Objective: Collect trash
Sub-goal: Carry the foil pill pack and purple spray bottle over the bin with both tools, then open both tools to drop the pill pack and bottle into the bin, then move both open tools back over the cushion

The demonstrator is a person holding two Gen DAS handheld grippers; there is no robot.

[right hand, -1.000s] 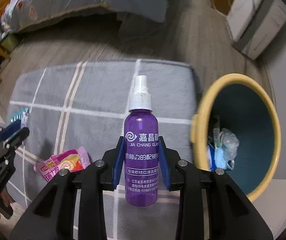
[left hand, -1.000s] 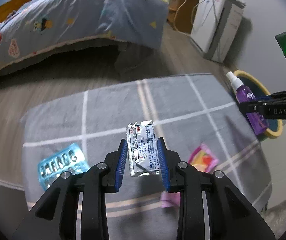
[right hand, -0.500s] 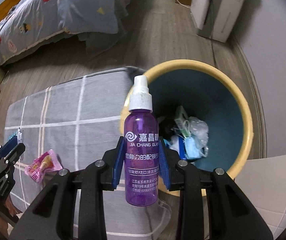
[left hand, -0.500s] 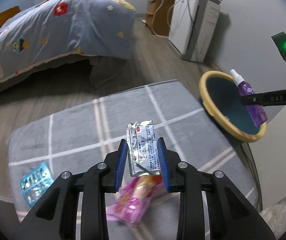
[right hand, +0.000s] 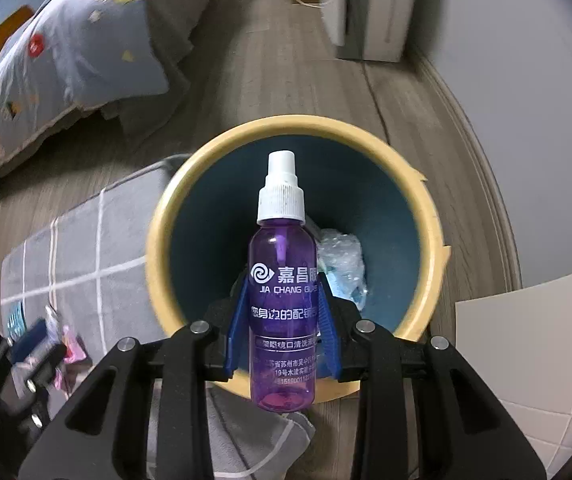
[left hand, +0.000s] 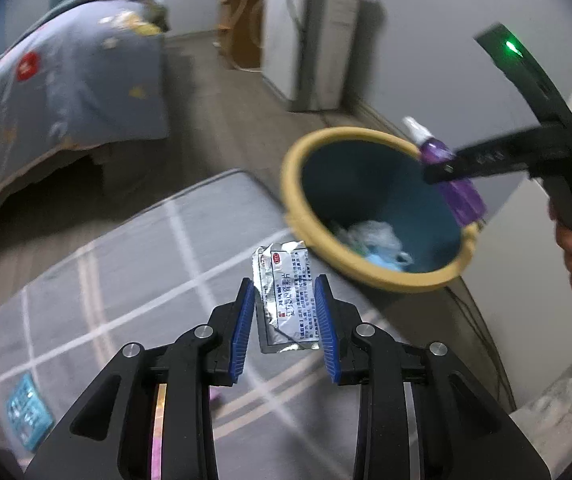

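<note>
Holding purple spray bottle [right hand: 282,280] over yellow-rimmed bin [right hand: 158,240]: right gripper [right hand: 282,320], clamped; left gripper [left hand: 287,320] is clamping what looks like a foil medicine sachet [left hand: 286,292].

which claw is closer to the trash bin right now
Right. The right claw holds the purple spray bottle over the trash bin opening; the left claw, gripping a foil medicine packet, is over the grey rug beside it.

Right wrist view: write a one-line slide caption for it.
Right tongs grip a purple spray bottle above the yellow-rimmed trash bin, which already holds crumpled plastic.
</note>
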